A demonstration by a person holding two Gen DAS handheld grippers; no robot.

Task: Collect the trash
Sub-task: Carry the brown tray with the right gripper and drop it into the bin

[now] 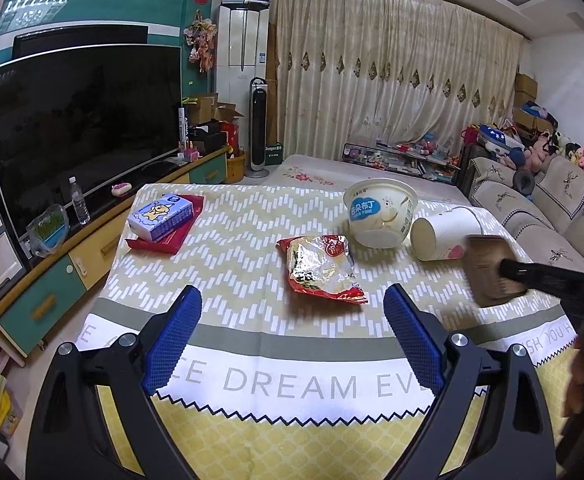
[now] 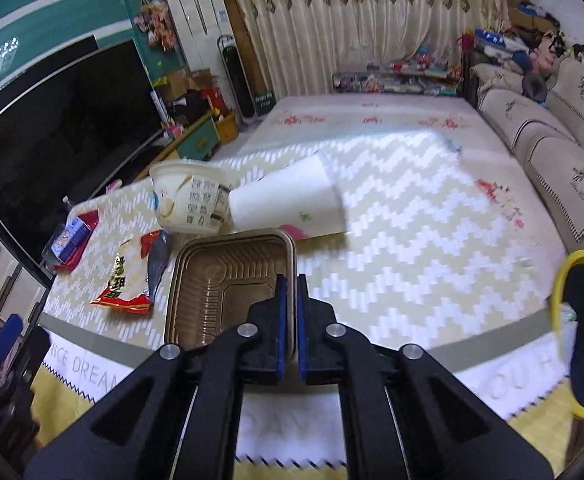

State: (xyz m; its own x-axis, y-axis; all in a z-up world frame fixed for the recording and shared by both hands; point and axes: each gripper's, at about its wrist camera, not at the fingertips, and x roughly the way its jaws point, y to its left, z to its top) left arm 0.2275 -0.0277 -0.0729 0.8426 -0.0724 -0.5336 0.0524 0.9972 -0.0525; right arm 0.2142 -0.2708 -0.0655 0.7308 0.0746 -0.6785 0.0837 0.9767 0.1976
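Note:
A brown plastic tray (image 2: 220,280) lies empty at the near right of the table, and my right gripper (image 2: 292,280) is shut on its right rim. In the left wrist view the same tray (image 1: 487,268) is blurred, with the right gripper (image 1: 507,270) reaching in from the right. Behind it a white paper cup (image 1: 443,238) lies on its side next to a white pudding bowl (image 1: 379,212). A red and yellow snack wrapper (image 1: 321,268) lies flat mid-table. My left gripper (image 1: 293,291) stands open just short of the wrapper, holding nothing.
A tissue pack (image 1: 160,216) rests on a red tray (image 1: 152,244) at the table's far left. A large TV (image 1: 80,128) on a cabinet runs along the left, a sofa (image 1: 551,208) along the right. A yellow-rimmed black opening (image 2: 583,332) shows at the table's right edge.

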